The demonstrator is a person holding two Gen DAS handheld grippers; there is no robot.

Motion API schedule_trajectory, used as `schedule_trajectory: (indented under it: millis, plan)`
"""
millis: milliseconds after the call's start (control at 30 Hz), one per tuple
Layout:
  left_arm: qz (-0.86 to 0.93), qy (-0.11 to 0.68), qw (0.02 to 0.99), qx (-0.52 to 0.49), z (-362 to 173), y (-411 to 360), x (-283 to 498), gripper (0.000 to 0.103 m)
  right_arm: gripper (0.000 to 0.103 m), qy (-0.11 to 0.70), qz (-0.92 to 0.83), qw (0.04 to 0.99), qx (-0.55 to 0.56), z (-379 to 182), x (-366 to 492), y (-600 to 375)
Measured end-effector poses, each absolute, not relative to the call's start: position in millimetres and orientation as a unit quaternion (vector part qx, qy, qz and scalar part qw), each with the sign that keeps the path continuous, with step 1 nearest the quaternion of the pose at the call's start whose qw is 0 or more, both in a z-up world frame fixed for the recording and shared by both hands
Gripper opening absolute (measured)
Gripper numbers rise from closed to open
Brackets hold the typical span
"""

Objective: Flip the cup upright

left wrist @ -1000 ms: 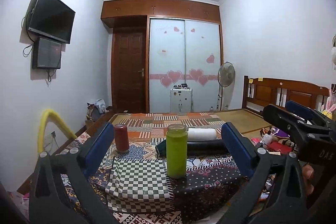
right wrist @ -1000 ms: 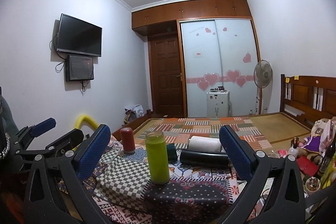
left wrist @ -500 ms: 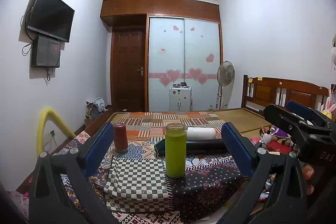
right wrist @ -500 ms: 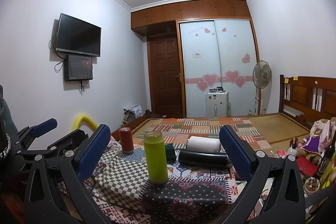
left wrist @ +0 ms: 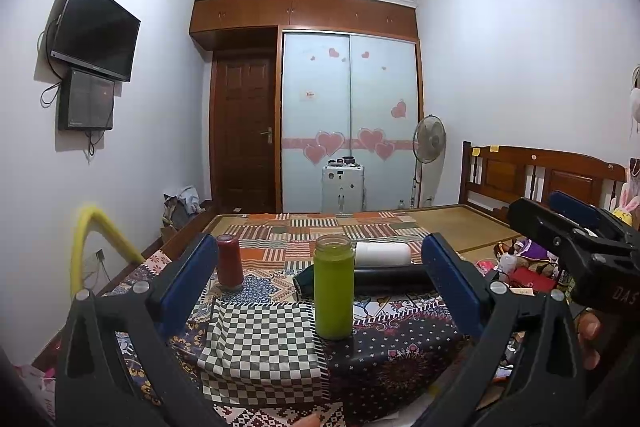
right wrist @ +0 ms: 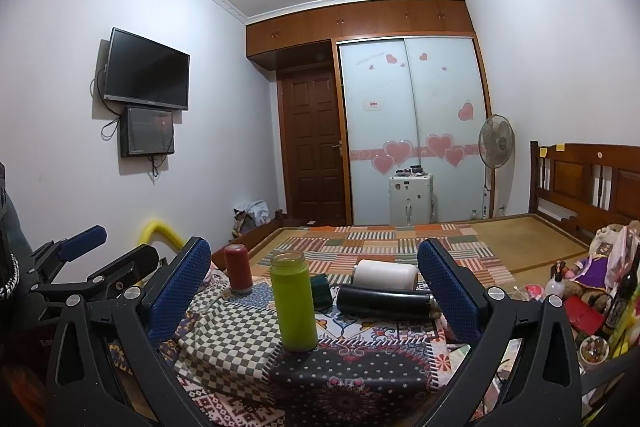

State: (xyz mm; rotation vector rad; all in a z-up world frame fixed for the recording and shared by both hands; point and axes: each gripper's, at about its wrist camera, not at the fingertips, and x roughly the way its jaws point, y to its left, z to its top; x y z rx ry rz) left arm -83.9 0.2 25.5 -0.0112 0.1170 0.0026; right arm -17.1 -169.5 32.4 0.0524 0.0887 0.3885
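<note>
We see a bed covered by a patchwork quilt (left wrist: 320,227) in a bedroom; a checkered cloth (left wrist: 256,339) lies on the near part of the quilt. At the far wall stand a dark wooden door (left wrist: 244,135) and a sliding wardrobe (left wrist: 348,123) with pink heart stickers, with a small white cabinet (left wrist: 343,187) and a standing fan (left wrist: 429,143) in front of it. A television (left wrist: 94,29) hangs on the left wall. The green cup (left wrist: 334,293) stands upright on the quilt at the right edge of the checkered cloth, mouth up, with a clear rim above an opaque green body. A red cup (left wrist: 229,261) stands behind it to the left, well apart. Behind the green cup, a black cup (right wrist: 384,301) lies on its side, and a white cup (right wrist: 386,275) lies on its side just beyond it. We find the left gripper (left wrist: 320,287) spread wide and holding nothing, the green cup showing between its blue pads without contact. The right gripper (right wrist: 312,291) is likewise spread wide and empty, clear of every cup. A small dark green item (right wrist: 320,291) between the green and black cups is partly covered, and we cannot identify it. The clutter (right wrist: 588,291) at the right bedside is too small to make out.
</note>
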Motion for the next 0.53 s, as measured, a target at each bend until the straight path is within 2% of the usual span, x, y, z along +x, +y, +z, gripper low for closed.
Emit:
schedule_trajectory:
  millis: [533]
  plan:
    - [0.001,0.066,0.998,-0.009,24.3,0.4,-81.7,0.103,0.103,0.048,0.19,0.98,0.026,33.7,-16.3,-170.2]
